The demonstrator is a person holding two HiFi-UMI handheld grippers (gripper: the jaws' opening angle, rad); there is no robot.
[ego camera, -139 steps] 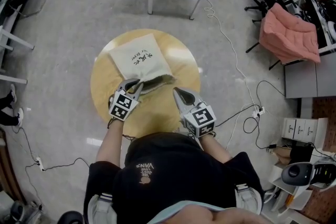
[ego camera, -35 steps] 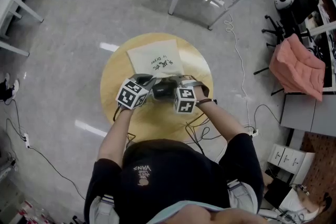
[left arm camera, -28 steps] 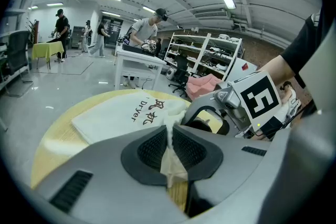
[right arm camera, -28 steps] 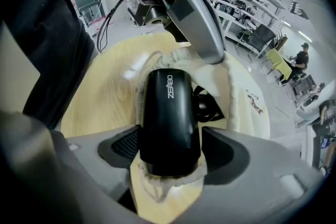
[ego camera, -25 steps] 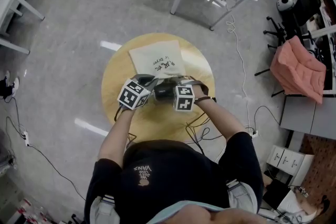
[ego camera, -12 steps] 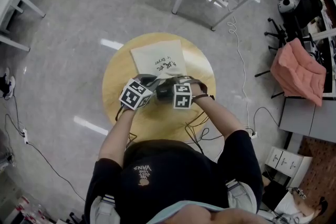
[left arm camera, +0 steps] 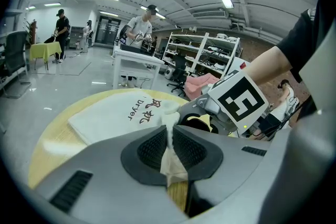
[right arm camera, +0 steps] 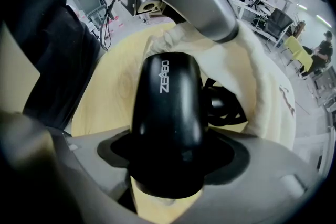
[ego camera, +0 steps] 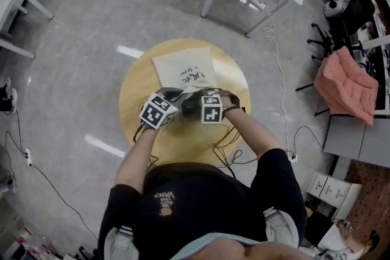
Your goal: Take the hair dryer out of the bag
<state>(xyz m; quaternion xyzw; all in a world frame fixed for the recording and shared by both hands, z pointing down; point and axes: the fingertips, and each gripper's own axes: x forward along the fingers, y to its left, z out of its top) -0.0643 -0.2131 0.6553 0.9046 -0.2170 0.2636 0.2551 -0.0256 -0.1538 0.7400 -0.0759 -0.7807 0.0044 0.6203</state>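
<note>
"Black plastic fills the right claw (right arm camera: 167,162): is that the hair dryer (right arm camera: 167,92)?"

"It is. The claw is clamped across the dryer's near end. The barrel runs straight away from it, with its far end at the mouth of the cream cloth bag (ego camera: 183,70)."

"So which way is out?"

"Back along that long axis, toward the person and away from the bag's closed end, which lies farther across the round wooden bench (ego camera: 135,87). The black cord (right arm camera: 226,105) sits coiled inside the mouth, so I judge it must trail out after the body."

"And the other hand?"

"The left claw (left arm camera: 169,143) is pinched nearly shut on a fold of the bag's rim, just beside the dryer, holding the mouth up. That hand reaches in at a shallow slant. The right hand points steeply down, wrist bent over the bag's mouth. The right is the one to pull."
</note>
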